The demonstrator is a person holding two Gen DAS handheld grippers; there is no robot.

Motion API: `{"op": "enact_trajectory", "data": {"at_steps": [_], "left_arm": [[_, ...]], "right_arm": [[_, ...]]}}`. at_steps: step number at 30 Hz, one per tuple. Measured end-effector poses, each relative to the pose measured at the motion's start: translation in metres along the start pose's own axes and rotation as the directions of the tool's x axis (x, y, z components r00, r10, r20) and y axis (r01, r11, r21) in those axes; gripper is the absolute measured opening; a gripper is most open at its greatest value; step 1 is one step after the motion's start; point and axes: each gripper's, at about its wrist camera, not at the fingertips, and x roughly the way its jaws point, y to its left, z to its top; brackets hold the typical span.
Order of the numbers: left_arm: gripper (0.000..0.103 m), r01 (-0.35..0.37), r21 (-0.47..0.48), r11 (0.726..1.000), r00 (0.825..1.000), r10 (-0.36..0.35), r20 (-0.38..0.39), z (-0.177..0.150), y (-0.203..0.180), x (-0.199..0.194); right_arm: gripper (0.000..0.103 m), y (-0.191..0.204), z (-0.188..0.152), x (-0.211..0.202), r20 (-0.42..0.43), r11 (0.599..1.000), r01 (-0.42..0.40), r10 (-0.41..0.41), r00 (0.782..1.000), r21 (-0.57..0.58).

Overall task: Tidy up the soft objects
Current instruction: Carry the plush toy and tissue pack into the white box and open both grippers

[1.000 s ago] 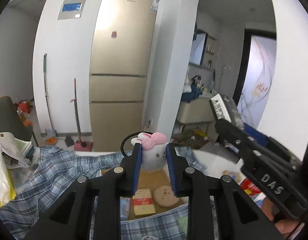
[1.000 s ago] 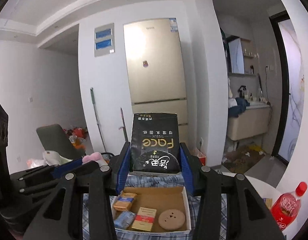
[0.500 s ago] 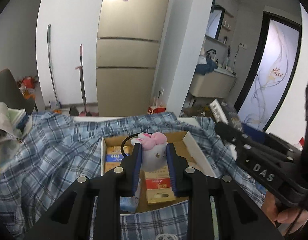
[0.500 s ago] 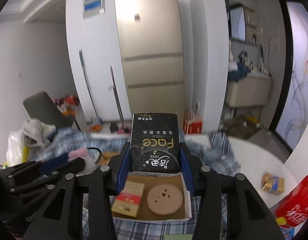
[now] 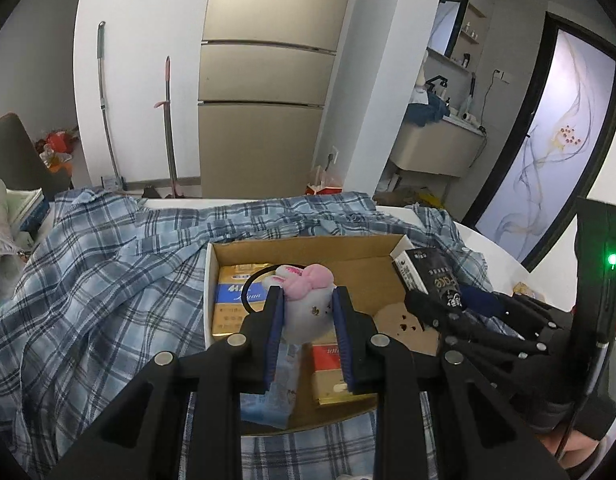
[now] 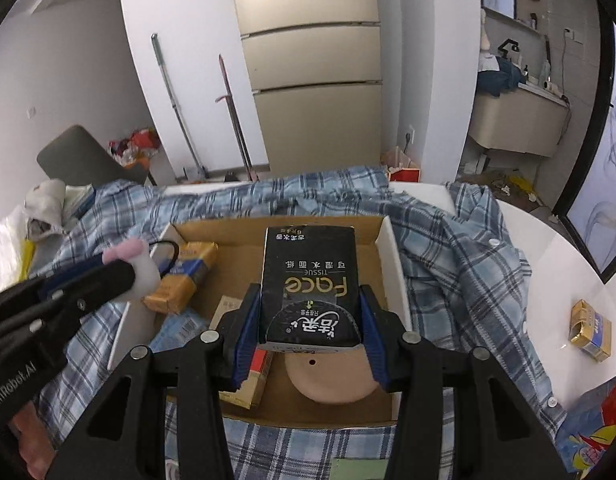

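Plush bunny toy (image 5: 306, 306), white with pink ears: centre of left wrist view, pinched between blue pads of left gripper (image 5: 307, 314), jaws closed on its sides; held over left half of cardboard box (image 5: 304, 249), apparently for dropping in. Black loop (image 5: 254, 286) trailing from toy toward upper left.

Black tissue pack (image 6: 310, 280), printed "Face", label upside down: centre of right wrist view, clamped at its near end between pads of right gripper (image 6: 308, 330), jaws closed on it; raised over right half of same box, long axis pointing at far wall. Likely next into the free strip along the right wall.

Box contents, lower centre of both views: yellow-and-blue tissue packet (image 5: 232, 300) at left wall, blue packet (image 6: 180, 330) at near left, red-and-gold packet (image 5: 328, 376) at near centre, round beige puff (image 6: 332, 380) at near right, partly hidden beneath gripper.

Blue plaid shirt (image 5: 88, 280): spread under and around box, filling left and lower frame, presumably serving as a work surface.

White table (image 6: 556, 264): right of frame, bearing a stray yellow packet (image 6: 591, 330) well apart from box, not yet sorted.

Risk, judged: soft pack may sag or tilt on release.
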Motion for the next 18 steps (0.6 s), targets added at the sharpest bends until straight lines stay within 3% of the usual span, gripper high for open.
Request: {"op": "enact_trajectory", "data": {"at_steps": [14,18], "left_arm": [[0.027,-0.003,0.010,1.000,1.000,0.003,-0.008,-0.0017,-0.0012,0.0025],[0.027,-0.005,0.006,1.000,1.000,0.005,-0.004,-0.0021,-0.0039,0.0006]], "right_arm": [[0.047,0.0100,-0.0035,0.0101,-0.033,0.999,-0.003,0.001,0.999,-0.038],[0.058,0.0111,-0.0033,0.0112,-0.033,0.999,0.018,-0.018,0.999,-0.027]]}}
